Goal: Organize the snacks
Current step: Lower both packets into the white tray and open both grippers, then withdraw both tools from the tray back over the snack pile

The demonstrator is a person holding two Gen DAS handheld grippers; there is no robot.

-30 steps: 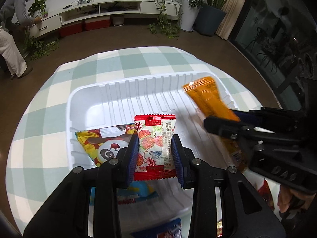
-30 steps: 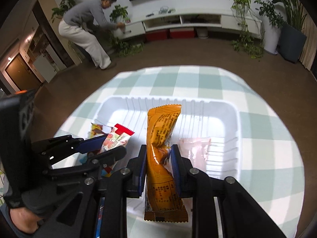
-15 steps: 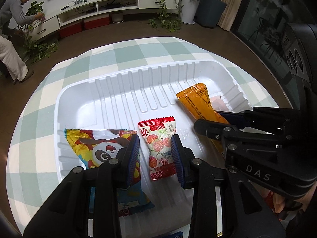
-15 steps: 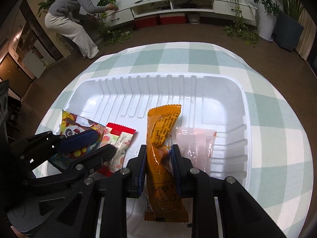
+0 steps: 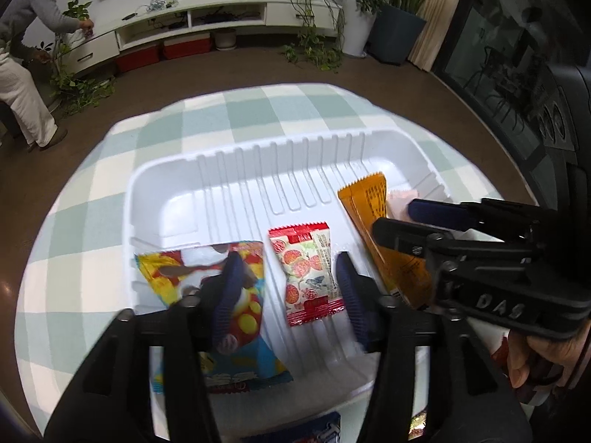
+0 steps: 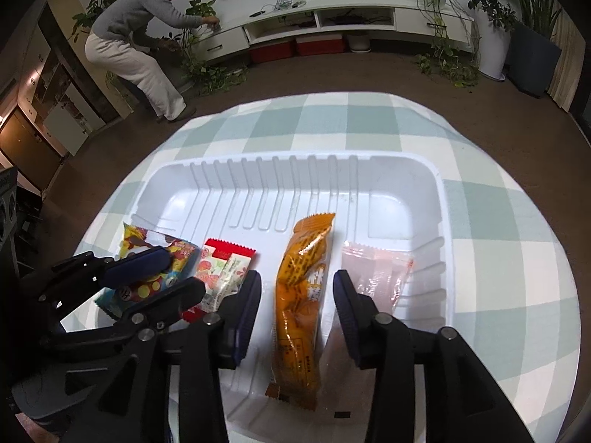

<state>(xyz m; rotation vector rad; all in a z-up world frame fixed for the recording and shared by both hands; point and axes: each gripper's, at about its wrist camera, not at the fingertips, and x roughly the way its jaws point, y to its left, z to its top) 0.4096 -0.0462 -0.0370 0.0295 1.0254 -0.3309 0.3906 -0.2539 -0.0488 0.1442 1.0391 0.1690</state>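
Left gripper [image 5: 286, 291] jaws opening astride red-white packet [image 5: 309, 275], right gripper [image 6: 295, 308] jaws opening astride orange packet [image 6: 301, 295], pink packet [image 6: 373, 277] partly hidden

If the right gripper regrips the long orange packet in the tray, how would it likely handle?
The orange packet looks glossy, so probably slippery. Its crinkled film suggests it would sag if held at one end. Being long, flat and overhanging the white tray, it should slide, not roll.

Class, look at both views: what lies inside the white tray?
Four packets lie side by side in the white tray: panda packet, red strawberry packet, orange packet, pale pink packet. The black claws hide some near parts of them.
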